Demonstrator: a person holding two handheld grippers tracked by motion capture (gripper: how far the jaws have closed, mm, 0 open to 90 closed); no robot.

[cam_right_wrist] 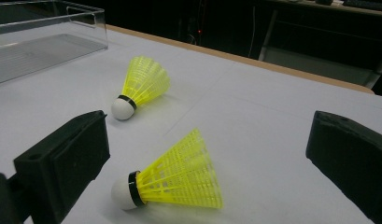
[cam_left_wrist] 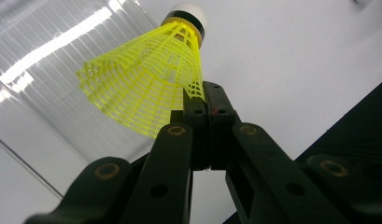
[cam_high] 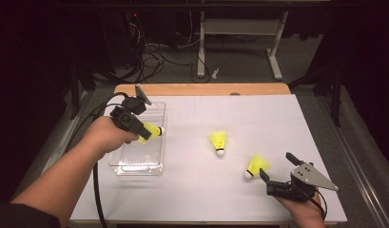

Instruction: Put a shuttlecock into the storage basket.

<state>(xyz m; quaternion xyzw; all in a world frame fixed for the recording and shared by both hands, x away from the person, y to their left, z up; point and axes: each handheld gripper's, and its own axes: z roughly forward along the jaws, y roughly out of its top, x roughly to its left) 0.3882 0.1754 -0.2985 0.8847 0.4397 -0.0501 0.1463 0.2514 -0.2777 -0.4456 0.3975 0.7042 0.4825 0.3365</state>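
The left gripper [cam_high: 145, 128] clamps a yellow shuttlecock [cam_high: 151, 132] by the edge of its mesh skirt; in the left gripper view the two black fingers [cam_left_wrist: 198, 122] press together on the skirt's rim, and the white cork tip points away beyond the fingertips. The held shuttlecock hangs over the right-hand wall of the clear plastic box [cam_high: 135, 168], which lies under and just beyond the fingers.

The right gripper [cam_high: 277, 172] rests near the table's [cam_high: 258, 109] front edge with its fingers [cam_right_wrist: 67, 158] spread wide and grasping nothing. A second shuttlecock [cam_right_wrist: 172, 179] lies on its side between those fingers, touching neither, cork toward the left finger. A third shuttlecock [cam_right_wrist: 141, 86] lies farther out past the fingertips, also on its side, between the box and the right gripper.
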